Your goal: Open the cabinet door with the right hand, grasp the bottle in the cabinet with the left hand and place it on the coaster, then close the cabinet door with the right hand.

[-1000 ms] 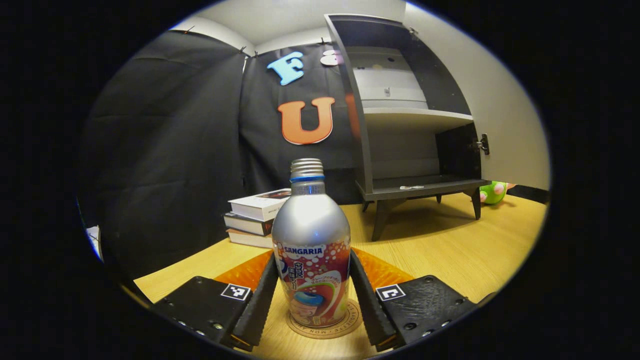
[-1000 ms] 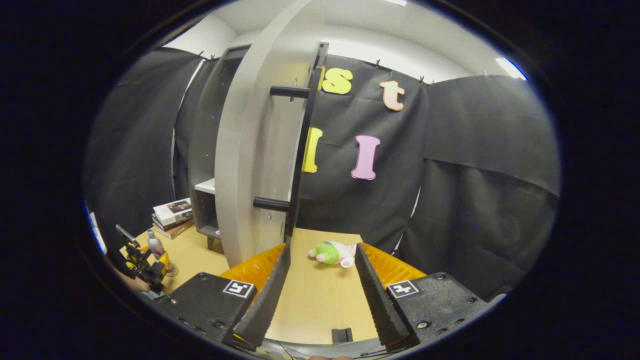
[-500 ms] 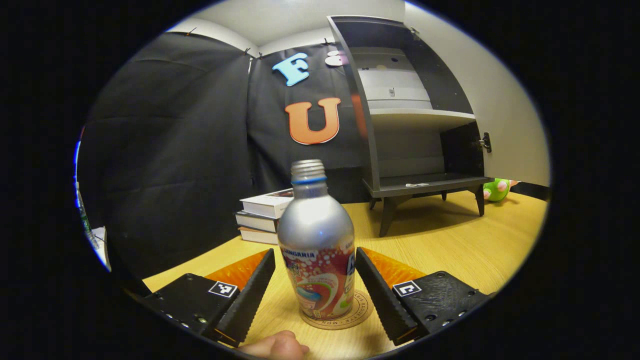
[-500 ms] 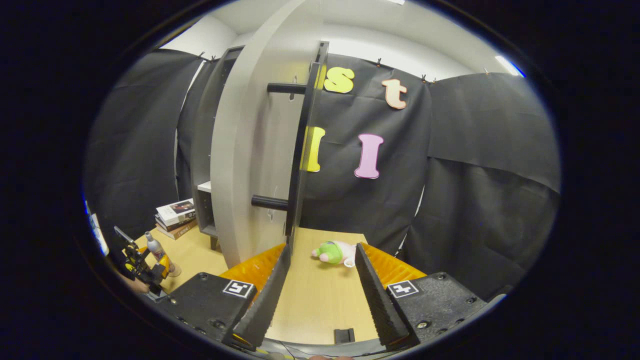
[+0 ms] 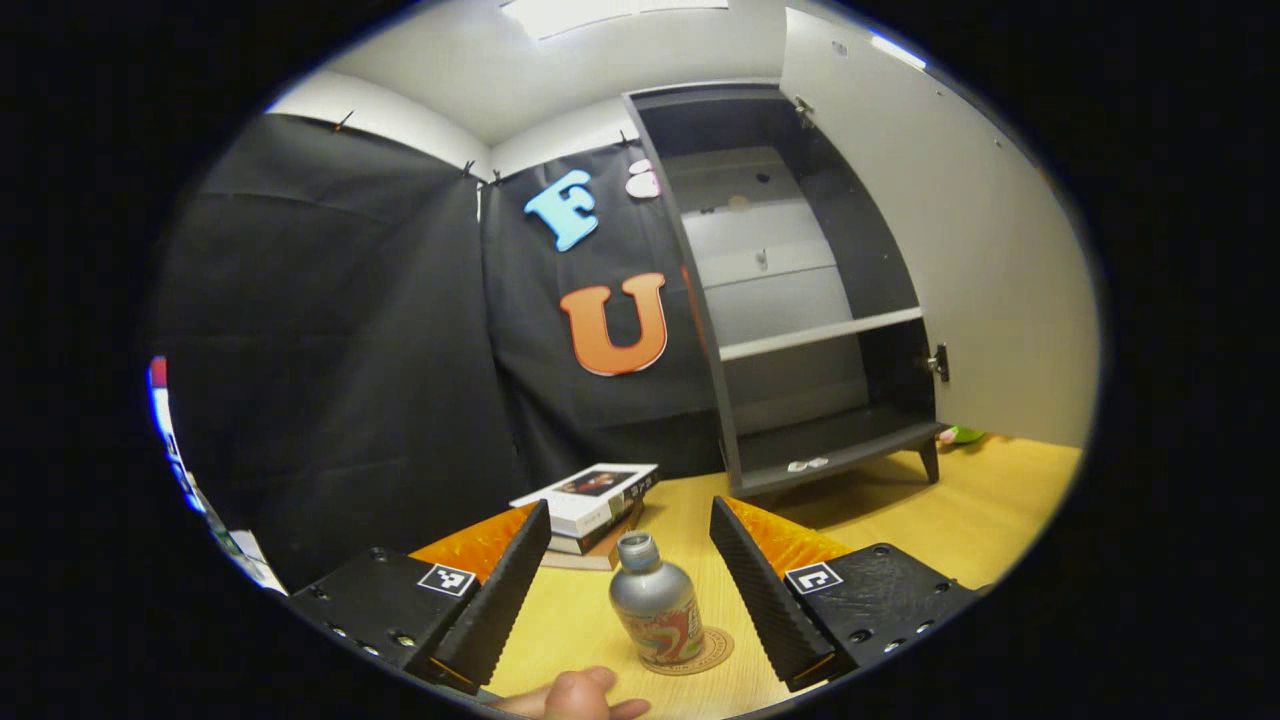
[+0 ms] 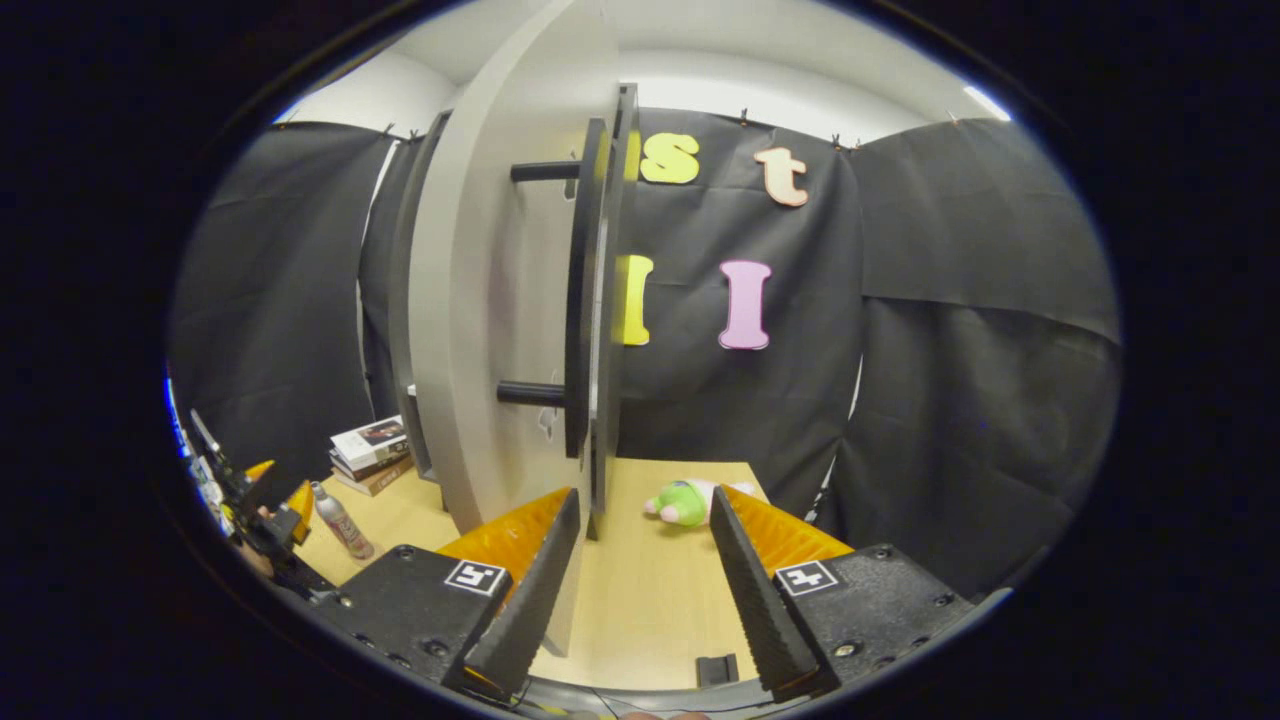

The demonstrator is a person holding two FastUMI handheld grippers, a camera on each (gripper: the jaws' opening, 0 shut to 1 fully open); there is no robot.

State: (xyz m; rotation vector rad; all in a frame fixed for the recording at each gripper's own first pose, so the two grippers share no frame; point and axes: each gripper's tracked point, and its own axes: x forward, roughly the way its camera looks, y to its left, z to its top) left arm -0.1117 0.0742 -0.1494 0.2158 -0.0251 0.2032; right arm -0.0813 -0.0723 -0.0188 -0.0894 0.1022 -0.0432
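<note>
The bottle (image 5: pixel 656 612) stands upright on the round coaster (image 5: pixel 708 652) at the bottom centre of the left gripper view, on the wooden bench (image 5: pixel 960 520). It sits free between the two dark fingers of the left hand-held gripper (image 5: pixel 630 590), which is spread wide and holds nothing; neither finger touches the bottle. A fingertip of the person's hand (image 5: pixel 572 696) shows at the very bottom edge of that view.

Just behind the bottle lies a stack of books (image 5: pixel 592 508). Further back, right of centre, the cabinet (image 5: pixel 790 300) is open, its lower shelf bare except for a small pale scrap. The cabinet door (image 5: pixel 960 260) is swung out at the right of the frame.

In the right gripper view the door (image 6: pixel 480 330) is seen nearly edge-on at centre left, its long dark handle (image 6: pixel 577 290) running vertically. The right hand-held gripper (image 6: pixel 640 560) is also open wide and empty, its fingers low in the frame just below the door's free edge. A green plush toy (image 6: pixel 682 502) lies on the bench beyond.

Placing the bottle looks finished, so the step in hand appears to be closing the door. That would call for the right hand-held gripper to meet the handle or door face and swing it toward the cabinet, while the left one keeps clear of the bottle.
</note>
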